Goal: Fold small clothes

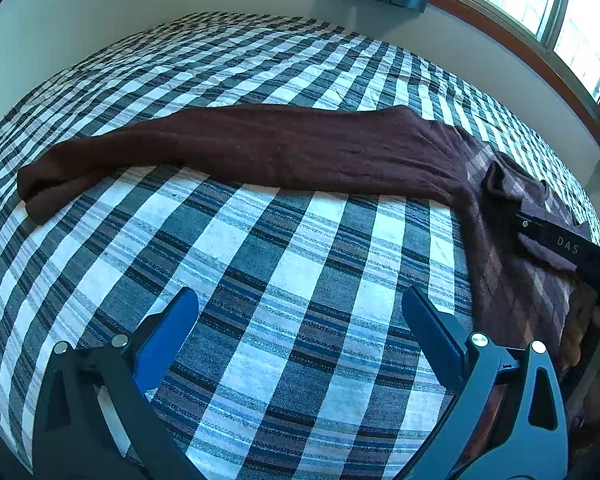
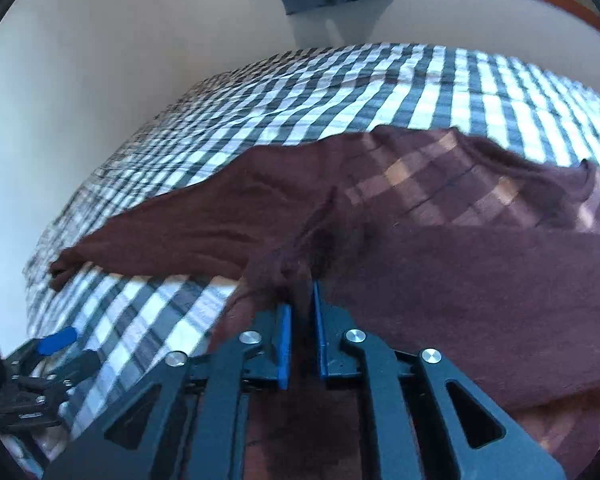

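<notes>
Fabric is bunched between the blue pads of the right gripper (image 2: pixel 302 320), whose jaws stand narrow with a small gap; whether the pads press the cloth or have let go can't be told for sure. The maroon garment (image 1: pixel 284 148) is laid across the checked bedspread (image 1: pixel 300 272), one long leg stretched toward the far left, its sheer upper part near the right edge w/ the check showing through. The left gripper (image 1: pixel 300 316) is held wide over bare bedspread, nothing in it. Judged step: a fold brought over and set down. To be done well, the edge should be laid flat and aligned w/ the layer beneath, no drag on release, then wrinkles smoothed. Risk: sheer knit may cling to the pads.
</notes>
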{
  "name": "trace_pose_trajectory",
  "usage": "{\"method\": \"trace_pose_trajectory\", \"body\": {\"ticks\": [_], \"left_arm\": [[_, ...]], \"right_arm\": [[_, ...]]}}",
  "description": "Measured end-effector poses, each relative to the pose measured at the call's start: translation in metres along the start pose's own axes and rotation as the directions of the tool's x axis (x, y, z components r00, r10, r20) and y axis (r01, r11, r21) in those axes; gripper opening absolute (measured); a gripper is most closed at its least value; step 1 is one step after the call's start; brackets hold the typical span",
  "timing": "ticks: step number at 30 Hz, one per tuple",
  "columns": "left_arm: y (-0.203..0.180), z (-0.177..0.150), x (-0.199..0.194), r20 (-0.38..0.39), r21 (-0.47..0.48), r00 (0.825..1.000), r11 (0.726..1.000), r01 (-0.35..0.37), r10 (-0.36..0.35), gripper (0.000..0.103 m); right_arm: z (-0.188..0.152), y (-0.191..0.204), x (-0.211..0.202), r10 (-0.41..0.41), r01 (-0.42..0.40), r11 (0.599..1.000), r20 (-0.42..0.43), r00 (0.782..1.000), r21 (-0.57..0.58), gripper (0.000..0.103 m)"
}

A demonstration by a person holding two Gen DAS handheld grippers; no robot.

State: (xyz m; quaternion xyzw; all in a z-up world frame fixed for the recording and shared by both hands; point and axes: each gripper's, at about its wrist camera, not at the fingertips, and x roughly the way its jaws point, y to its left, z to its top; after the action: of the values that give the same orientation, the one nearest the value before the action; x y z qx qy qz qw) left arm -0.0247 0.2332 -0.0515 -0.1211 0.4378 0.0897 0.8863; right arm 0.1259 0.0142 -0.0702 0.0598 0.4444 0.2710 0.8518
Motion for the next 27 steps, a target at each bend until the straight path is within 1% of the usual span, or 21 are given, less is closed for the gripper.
{"method": "trace_pose_trajectory", "body": {"ticks": [4,6,7,8,9,11,13,17,20,23,24,27], "left_arm": [[0.0,0.0,0.0,0.001,0.003,1.0,1.0,-0.003,0.003,0.101],[0.001,0.0,0.0,0.001,0.003,1.0,1.0,0.0,0.0,0.101],[0.001,0.0,0.0,0.001,0.002,1.0,1.0,0.001,-0.001,0.101],[0.001,0.0,0.001,-0.002,0.003,1.0,1.0,0.001,-0.001,0.101],[0.001,-0.001,0.002,-0.004,0.003,1.0,1.0,0.001,-0.001,0.101],[0.0,-0.001,0.004,-0.006,0.005,1.0,1.0,-0.002,0.002,0.101],[0.0,-0.002,0.005,-0.011,0.008,1.0,1.0,-0.002,0.002,0.101],[0.005,0.002,0.0,-0.02,0.001,0.999,1.0,0.03,-0.03,0.101],[0.014,0.007,-0.01,-0.011,0.0,0.999,0.999,0.051,-0.051,0.101],[0.038,0.014,-0.027,0.033,-0.038,0.999,0.999,0.036,-0.034,0.101],[0.051,0.016,-0.033,0.048,-0.066,0.998,0.997,0.036,-0.033,0.101],[0.078,0.019,-0.04,0.056,-0.134,0.998,0.99,0.04,-0.033,0.101]], "right_arm": [[-0.005,0.004,0.007,0.05,-0.051,0.999,-0.043,0.998,-0.013,0.024],[-0.006,0.006,0.006,0.071,-0.072,0.997,-0.045,0.996,-0.016,0.033],[-0.006,0.007,0.006,0.085,-0.086,0.996,-0.049,0.995,-0.019,0.035],[-0.006,0.009,0.006,0.095,-0.096,0.995,-0.053,0.994,-0.024,0.041],[-0.006,0.011,0.004,0.095,-0.097,0.995,-0.045,0.994,-0.032,0.042],[-0.007,0.013,-0.002,0.102,-0.103,0.994,-0.029,0.994,-0.036,0.042],[-0.009,0.015,-0.013,0.133,-0.133,0.991,-0.006,0.991,-0.023,0.042],[-0.019,0.017,-0.033,0.154,-0.153,0.988,0.025,0.988,-0.023,0.045],[-0.032,0.011,-0.039,0.147,-0.147,0.989,0.026,0.989,0.0,0.051],[-0.042,0.003,-0.039,0.15,-0.151,0.987,0.026,0.988,0.06,0.051],[-0.043,0.002,-0.038,0.162,-0.164,0.983,0.025,0.986,0.084,0.051],[-0.038,0.006,-0.034,0.2,-0.201,0.971,0.019,0.98,0.126,0.051]]}}
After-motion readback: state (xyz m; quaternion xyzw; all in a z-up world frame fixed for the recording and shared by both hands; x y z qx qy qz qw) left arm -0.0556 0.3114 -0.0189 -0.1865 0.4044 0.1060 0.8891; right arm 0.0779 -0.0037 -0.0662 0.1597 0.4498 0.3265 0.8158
